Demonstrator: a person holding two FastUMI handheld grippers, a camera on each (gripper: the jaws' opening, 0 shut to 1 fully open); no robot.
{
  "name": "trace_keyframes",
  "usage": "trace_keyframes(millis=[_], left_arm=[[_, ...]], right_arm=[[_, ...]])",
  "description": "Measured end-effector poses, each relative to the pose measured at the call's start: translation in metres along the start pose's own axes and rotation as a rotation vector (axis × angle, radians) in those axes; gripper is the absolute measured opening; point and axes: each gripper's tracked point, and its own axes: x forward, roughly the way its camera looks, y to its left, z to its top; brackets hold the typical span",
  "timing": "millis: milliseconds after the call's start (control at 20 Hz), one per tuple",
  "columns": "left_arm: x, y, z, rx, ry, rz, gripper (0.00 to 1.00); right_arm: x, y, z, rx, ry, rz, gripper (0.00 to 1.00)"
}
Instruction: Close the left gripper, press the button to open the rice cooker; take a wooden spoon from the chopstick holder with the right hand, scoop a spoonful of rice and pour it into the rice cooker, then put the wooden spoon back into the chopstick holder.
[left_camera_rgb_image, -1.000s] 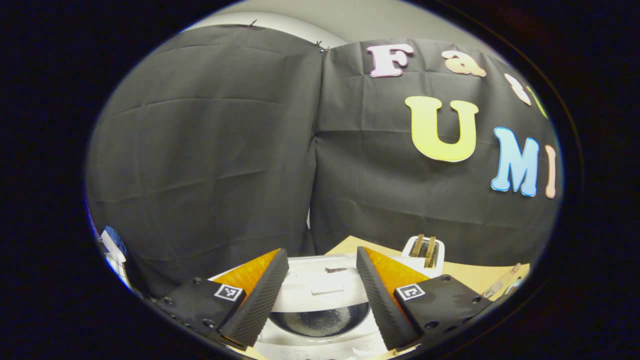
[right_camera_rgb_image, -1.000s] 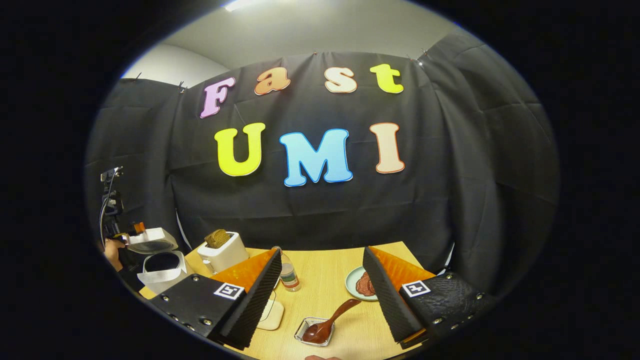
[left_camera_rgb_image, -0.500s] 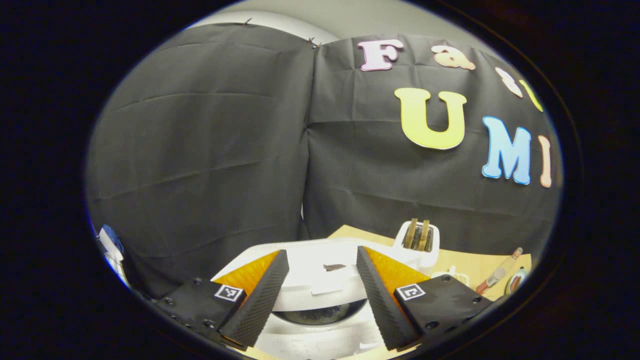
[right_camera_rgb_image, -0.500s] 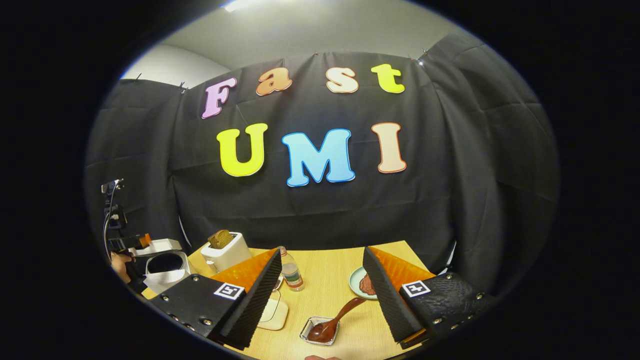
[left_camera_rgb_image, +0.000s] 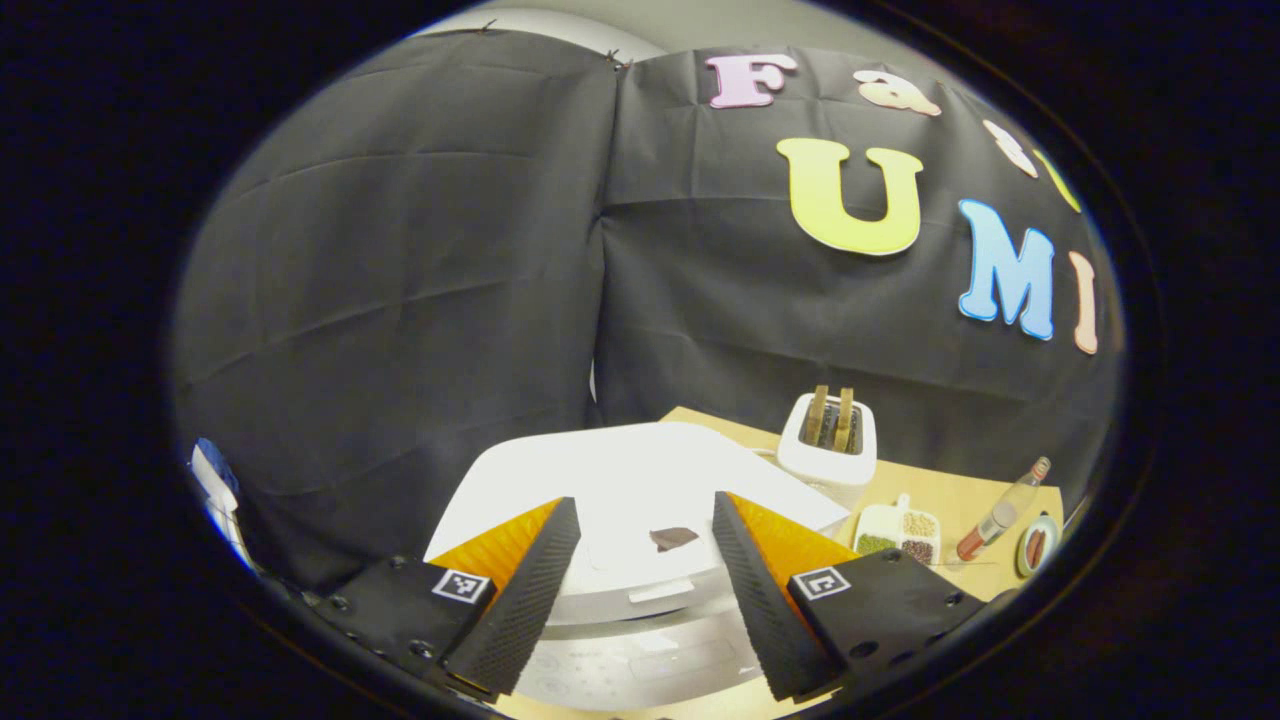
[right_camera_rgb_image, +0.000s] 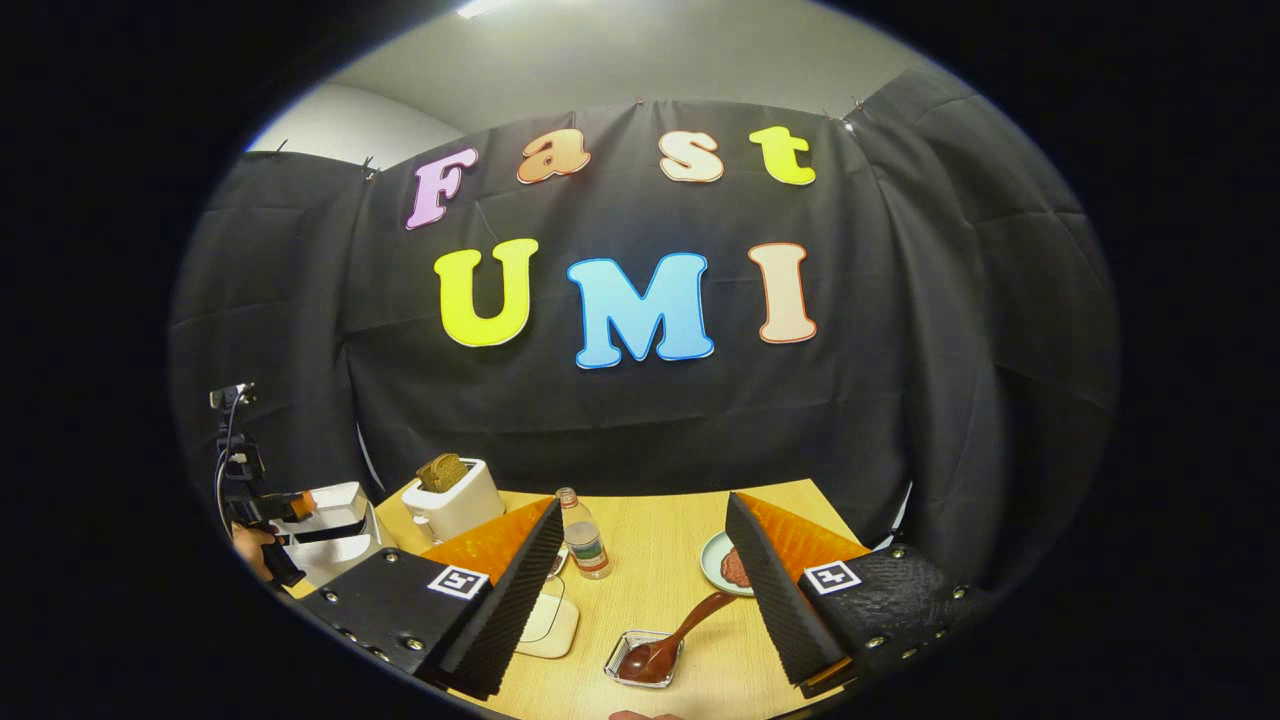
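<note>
at the bottom of the left gripper view the left gripper (left_camera_rgb_image: 640, 560) hangs released over the white rice cooker (left_camera_rgb_image: 640, 480); the right gripper (right_camera_rgb_image: 645, 580) gapes, grasping nothing, above the wooden spoon (right_camera_rgb_image: 668, 640)

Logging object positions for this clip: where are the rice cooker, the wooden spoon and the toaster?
rice cooker (left_camera_rgb_image: 640, 470): left gripper view, on its white lid.
wooden spoon (right_camera_rgb_image: 690, 620): right gripper view, mid-handle, bowl resting in a small dish.
toaster (right_camera_rgb_image: 462, 505): right gripper view, white front side.
</note>
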Motion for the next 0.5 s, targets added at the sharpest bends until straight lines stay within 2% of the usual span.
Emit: trace_keyframes(millis=[350, 500], left_arm=[[-0.002, -0.001, -0.018, 0.028, 0.019, -0.021, 0.96], [0.004, -0.002, -0.038, 0.044, 0.081, -0.024, 0.95]], right_arm=[[-0.002, 0.009, -0.001, -0.011, -0.001, 0.017, 0.99], [-0.001, 0.009, -0.006, 0.0, 0.01, 0.015, 0.99]])
